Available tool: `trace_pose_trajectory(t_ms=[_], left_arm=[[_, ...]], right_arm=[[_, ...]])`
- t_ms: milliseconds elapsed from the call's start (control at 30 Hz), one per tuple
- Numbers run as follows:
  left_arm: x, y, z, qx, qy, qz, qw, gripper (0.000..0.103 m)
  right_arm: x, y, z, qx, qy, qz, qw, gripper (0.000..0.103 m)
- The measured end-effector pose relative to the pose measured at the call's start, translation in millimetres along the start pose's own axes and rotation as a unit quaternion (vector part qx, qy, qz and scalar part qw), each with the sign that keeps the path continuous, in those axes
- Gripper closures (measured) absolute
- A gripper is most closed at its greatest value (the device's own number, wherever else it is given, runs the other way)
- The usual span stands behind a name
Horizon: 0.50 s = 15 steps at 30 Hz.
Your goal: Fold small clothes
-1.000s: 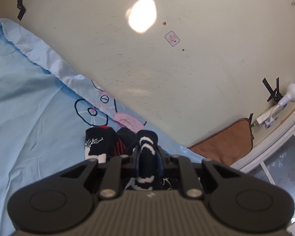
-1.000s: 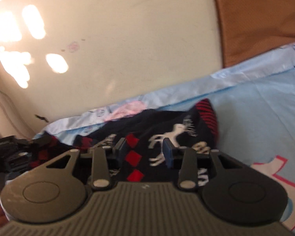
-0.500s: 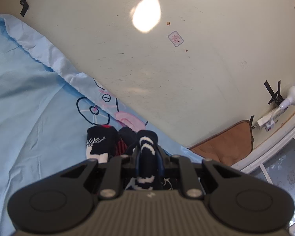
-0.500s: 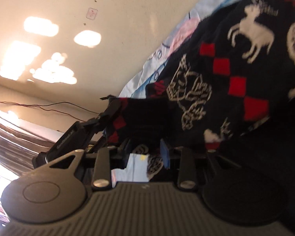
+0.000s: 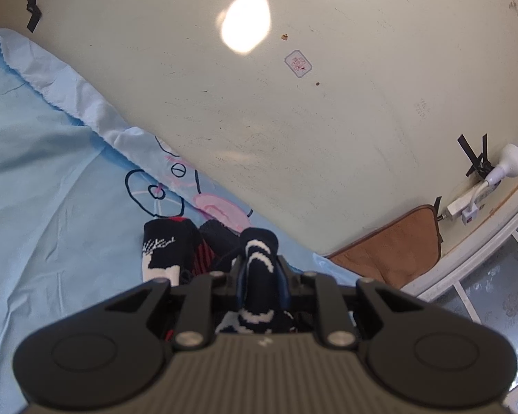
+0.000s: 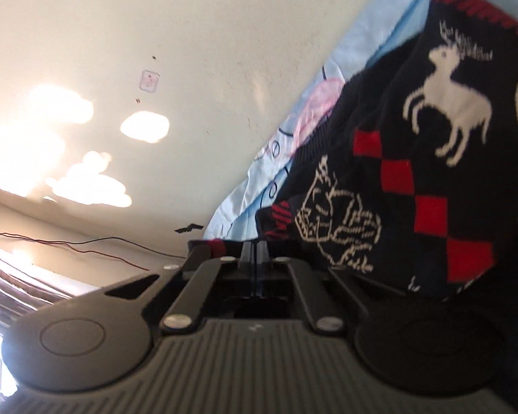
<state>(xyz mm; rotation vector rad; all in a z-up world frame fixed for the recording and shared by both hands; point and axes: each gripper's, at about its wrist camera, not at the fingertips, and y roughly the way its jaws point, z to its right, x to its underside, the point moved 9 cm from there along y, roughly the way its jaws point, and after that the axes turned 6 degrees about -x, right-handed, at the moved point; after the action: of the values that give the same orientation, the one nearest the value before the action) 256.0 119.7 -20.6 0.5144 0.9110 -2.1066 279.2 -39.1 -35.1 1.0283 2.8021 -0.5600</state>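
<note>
A small dark knitted garment (image 6: 424, 158) with white reindeer and red squares lies on a light blue sheet (image 5: 51, 207) against the wall. My left gripper (image 5: 260, 269) is shut on a bunched fold of it (image 5: 259, 252), held upright between the fingers; more of the garment (image 5: 169, 252) lies just ahead to the left. My right gripper (image 6: 255, 252) has its fingers pressed together at the garment's lower edge; whether any cloth is pinched between them I cannot tell. The garment drapes over that gripper's right side.
A cream wall (image 5: 293, 120) runs close behind the sheet. A brown cushion (image 5: 393, 248) lies at the right, with a white plug and lamp (image 5: 483, 186) above it. A window frame (image 5: 466, 258) is at far right. A thin cable (image 6: 86, 245) runs along the wall.
My right gripper closed its fingers and tilted over, moving close under the garment's edge. My left gripper kept its hold and barely moved.
</note>
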Motion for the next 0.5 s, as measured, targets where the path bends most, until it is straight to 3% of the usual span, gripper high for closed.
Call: trace_pose_trajectory(t_ms=[100, 200, 267, 300, 333, 500], left_arm=[[4.4, 2.3, 5.6, 0.001, 0.014, -0.002, 0.9999, 0.086], [5.7, 3.1, 6.5, -0.002, 0.019, -0.003, 0.9998, 0.086], [4.5, 2.7, 4.5, -0.002, 0.014, -0.002, 0.9999, 0.086], [3.8, 2.4, 3.3, -0.002, 0.011, -0.002, 0.9999, 0.086], [3.0, 2.3, 1.9, -0.003, 0.007, -0.001, 1.0000, 0.086], [0.8, 1.3, -1.3, -0.001, -0.006, -0.002, 1.0000, 0.086]], right_arm=[[-12.4, -9.7, -1.7, -0.009, 0.002, 0.014, 1.000, 0.099], [-6.4, -13.1, 4.6, -0.019, 0.034, -0.011, 0.999, 0.092], [8.1, -14.3, 14.3, -0.035, 0.083, -0.041, 0.995, 0.072], [14.9, -12.2, 18.6, -0.041, 0.107, -0.050, 0.992, 0.055], [23.4, -8.0, 21.6, -0.044, 0.130, -0.057, 0.989, 0.051], [43.7, 14.7, 20.6, -0.055, 0.182, -0.078, 0.979, 0.048]])
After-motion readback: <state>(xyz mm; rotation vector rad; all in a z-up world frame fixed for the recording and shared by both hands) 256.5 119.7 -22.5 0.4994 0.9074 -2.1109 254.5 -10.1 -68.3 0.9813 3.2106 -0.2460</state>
